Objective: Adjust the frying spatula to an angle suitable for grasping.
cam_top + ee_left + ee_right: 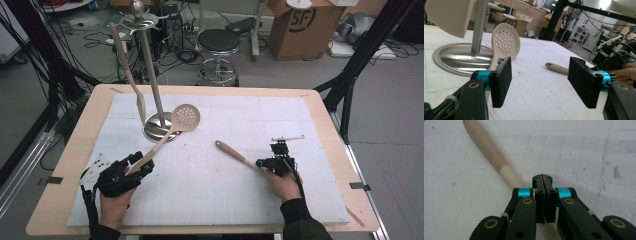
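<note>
A beige perforated skimmer leans its head on the metal stand's base; its handle runs down-left to my left gripper. That gripper is open, with the handle beside its left jaw and bare mat between the pads. A beige spatula hangs from the stand. A second wooden-handled utensil lies on the white mat. It passes under my right gripper, whose jaws are shut together above it.
The stand's tall pole rises at the mat's far left. The wooden table rim frames the mat. Beyond the table stand a black stool, a cardboard box, floor cables and black frame legs.
</note>
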Available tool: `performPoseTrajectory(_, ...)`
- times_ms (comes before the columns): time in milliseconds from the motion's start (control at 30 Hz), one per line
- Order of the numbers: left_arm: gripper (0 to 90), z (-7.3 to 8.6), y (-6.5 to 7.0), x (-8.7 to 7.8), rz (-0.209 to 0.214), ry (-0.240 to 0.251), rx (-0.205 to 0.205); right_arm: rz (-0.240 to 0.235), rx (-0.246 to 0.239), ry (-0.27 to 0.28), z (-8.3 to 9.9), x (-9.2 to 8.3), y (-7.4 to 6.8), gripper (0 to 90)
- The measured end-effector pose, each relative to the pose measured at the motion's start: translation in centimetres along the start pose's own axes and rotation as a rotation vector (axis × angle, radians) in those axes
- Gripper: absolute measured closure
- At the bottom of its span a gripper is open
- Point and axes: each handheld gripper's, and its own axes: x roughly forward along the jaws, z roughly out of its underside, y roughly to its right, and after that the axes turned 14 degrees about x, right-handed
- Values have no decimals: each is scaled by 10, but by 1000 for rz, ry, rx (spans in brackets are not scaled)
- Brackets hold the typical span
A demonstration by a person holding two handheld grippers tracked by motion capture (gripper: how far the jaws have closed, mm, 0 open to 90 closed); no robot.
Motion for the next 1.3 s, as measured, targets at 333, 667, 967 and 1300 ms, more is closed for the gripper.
performPoseTrajectory(333, 365, 0, 1, 0, 2, 5, 1, -26, -26, -13, 16, -9, -11, 852)
performPoseTrajectory(667, 365, 0, -1, 0, 0, 1, 1, -161, -85, -17, 7, -1, -20, 718)
performPoseTrajectory(967, 365, 0, 0, 0, -1, 2, 0, -184, -112, -81, 2, 6, -20, 622)
performPoseTrajectory(1300, 365, 0, -1, 0, -2, 1, 1, -147, -180, -97, -5, 10, -36, 565)
